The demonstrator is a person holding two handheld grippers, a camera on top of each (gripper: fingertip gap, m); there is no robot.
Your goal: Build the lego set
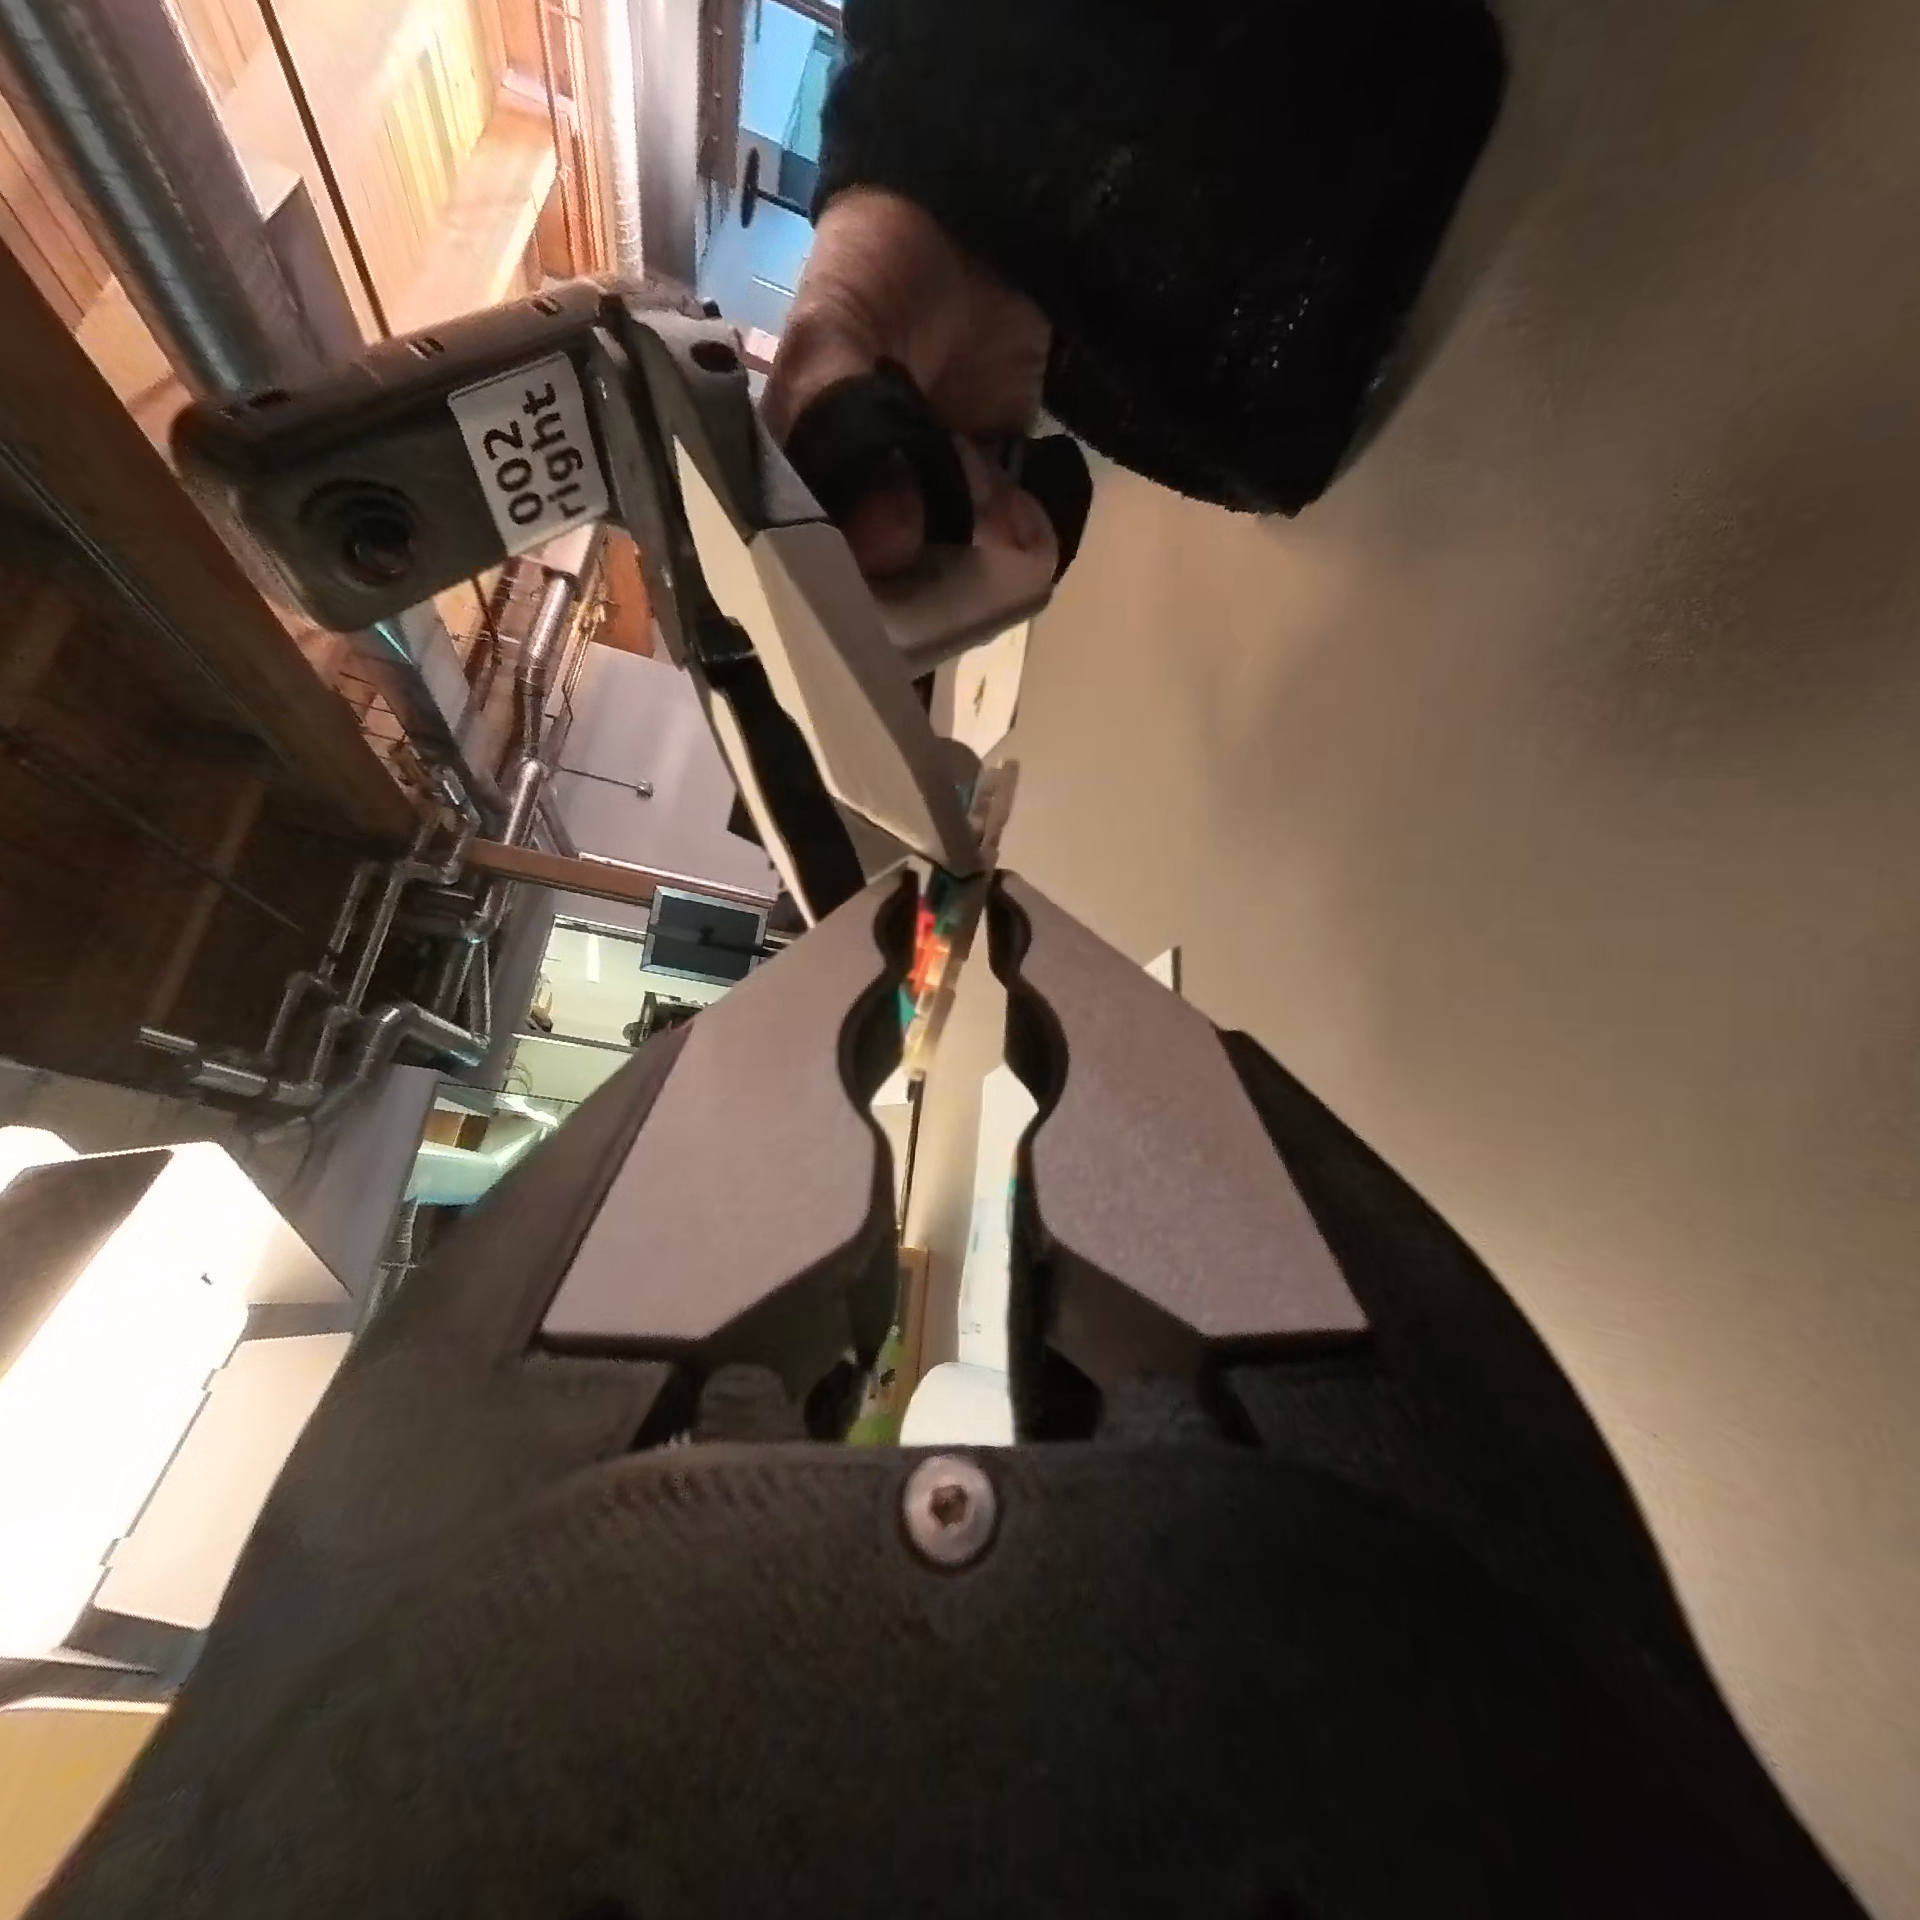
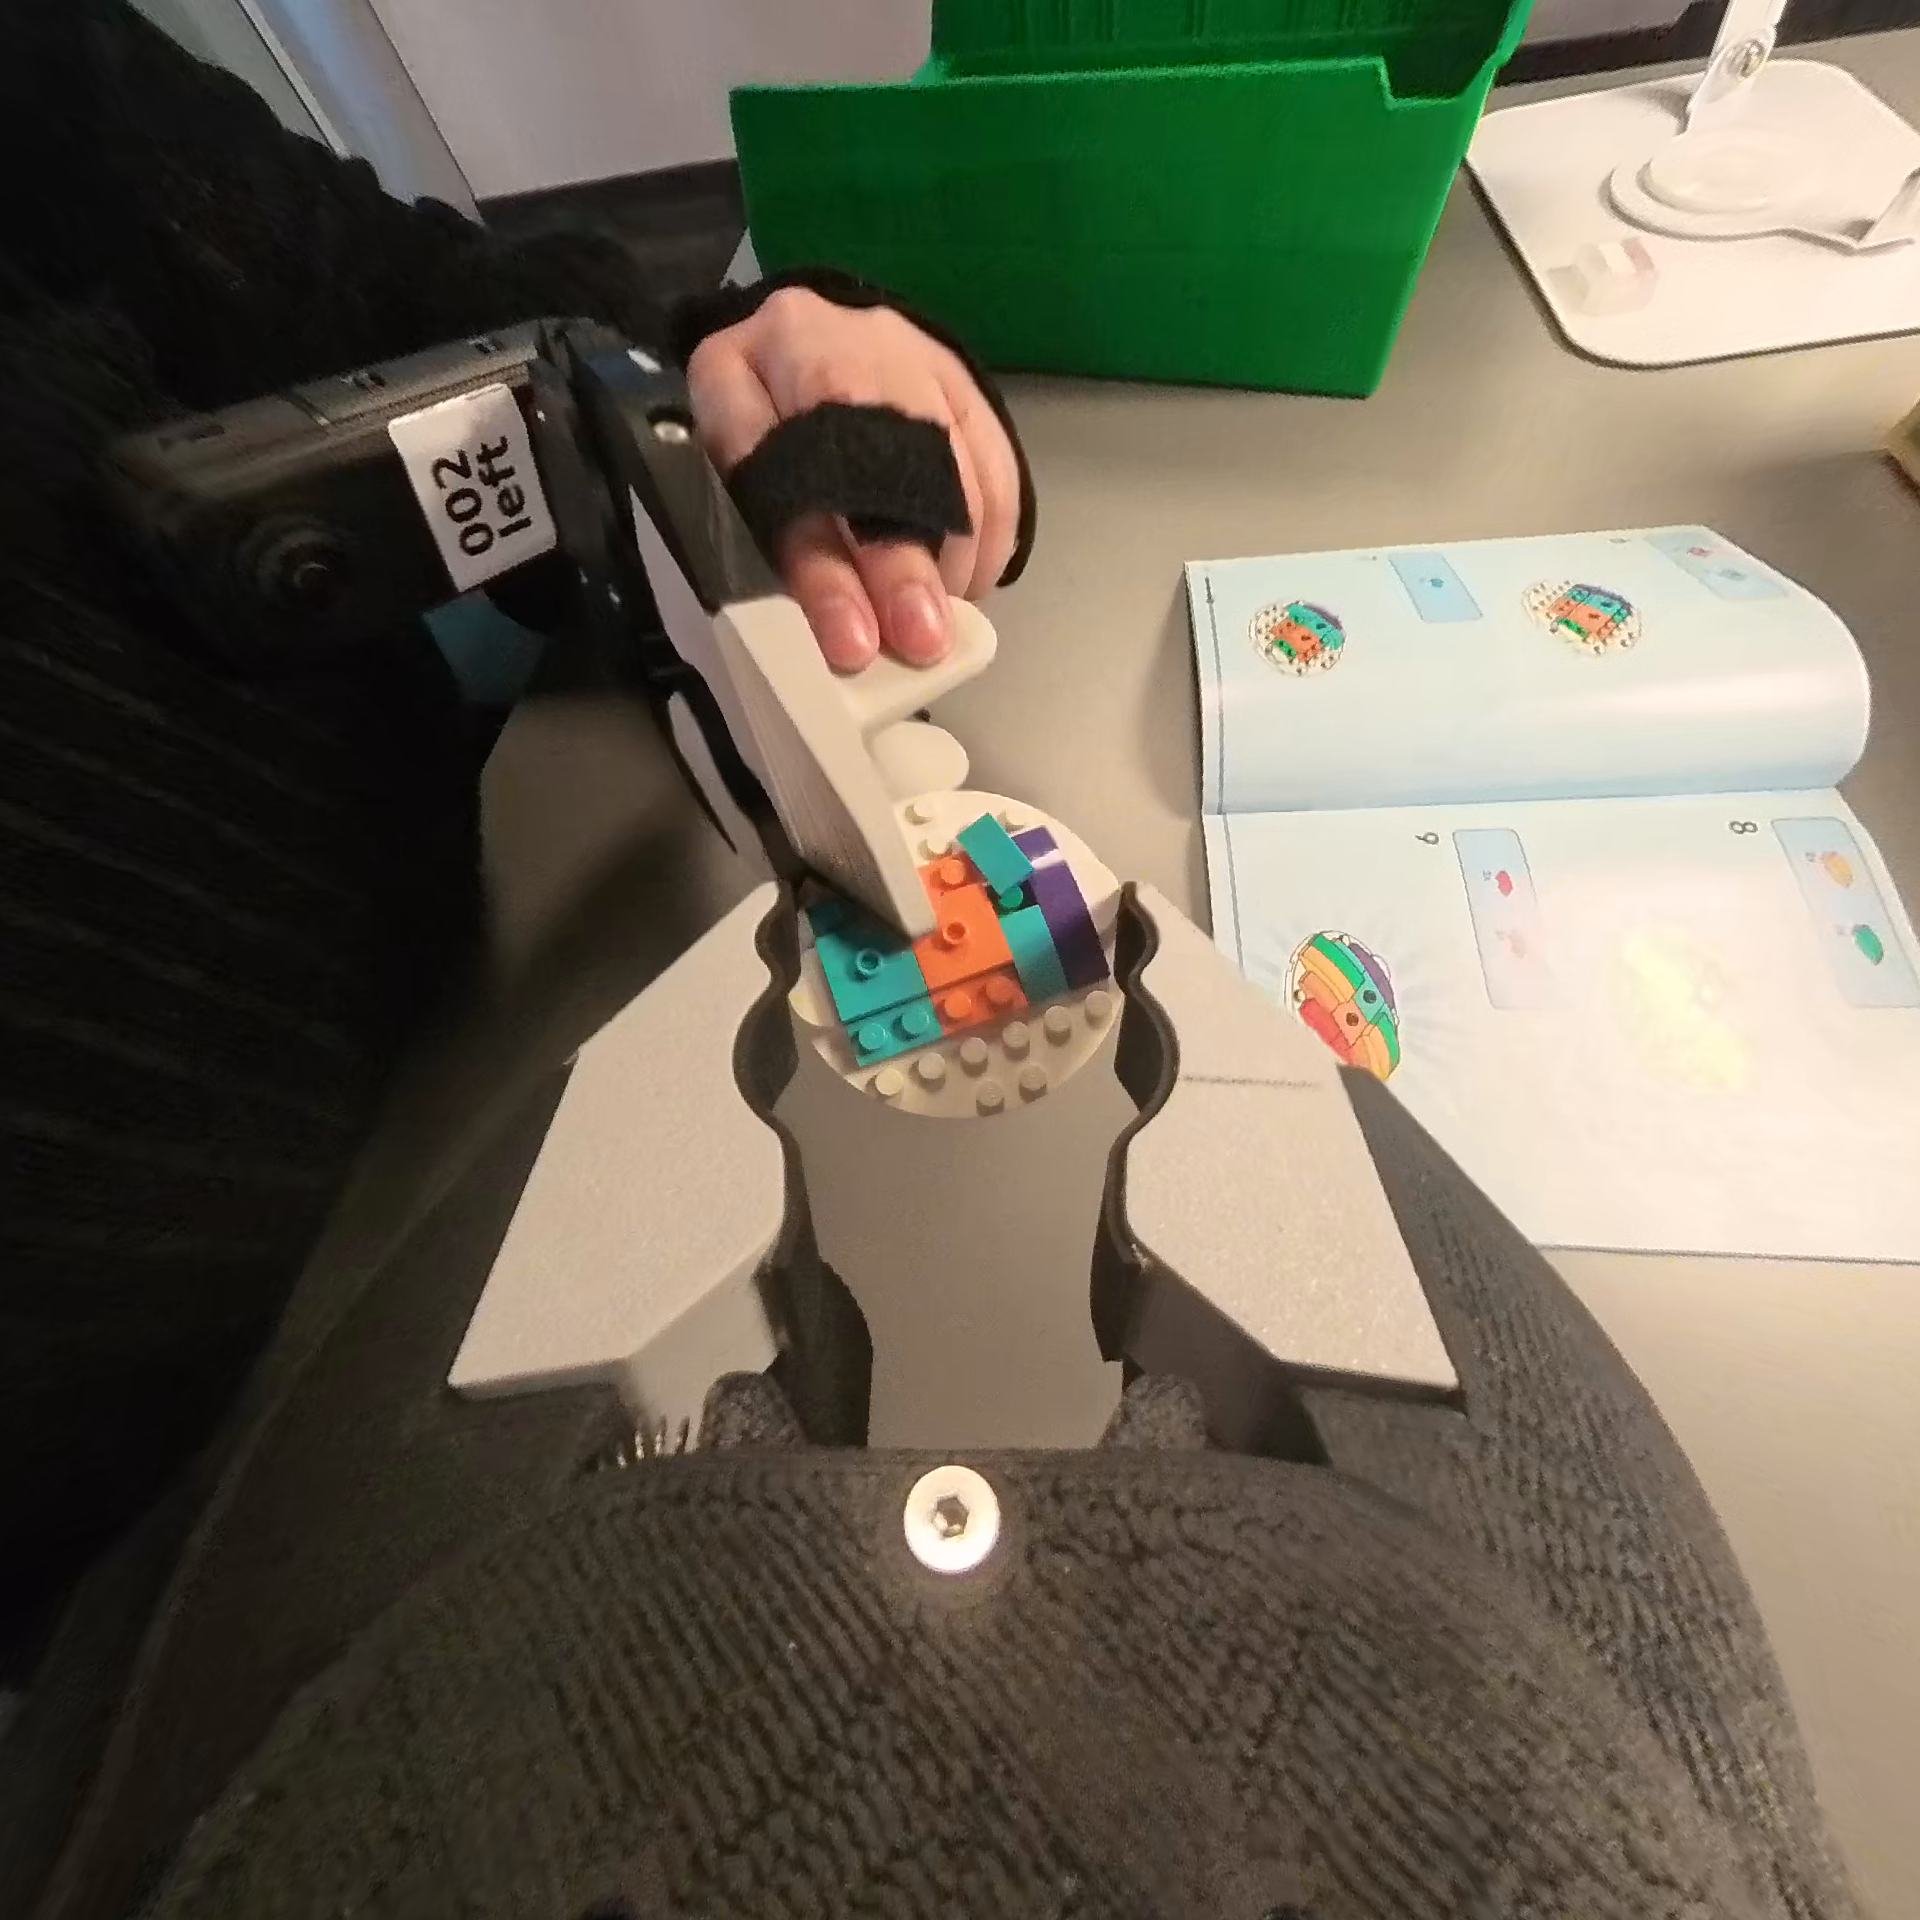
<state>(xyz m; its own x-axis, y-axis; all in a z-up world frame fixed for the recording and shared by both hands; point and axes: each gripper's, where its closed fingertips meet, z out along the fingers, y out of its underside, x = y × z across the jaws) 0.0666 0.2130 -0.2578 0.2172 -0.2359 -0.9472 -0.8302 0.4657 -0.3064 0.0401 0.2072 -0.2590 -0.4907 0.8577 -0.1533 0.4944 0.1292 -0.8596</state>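
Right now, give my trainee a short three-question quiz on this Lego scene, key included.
1. True or false: the instruction booklet lies open on the table.
2. The bricks sit on: A) a round white plate; B) a red tray; C) a black mat.
3. Fill in: the tip of the ___ gripper rests on the bricks.

Key: 1 true. 2 A. 3 left: the left gripper comes in from above, seen in the right wrist view.
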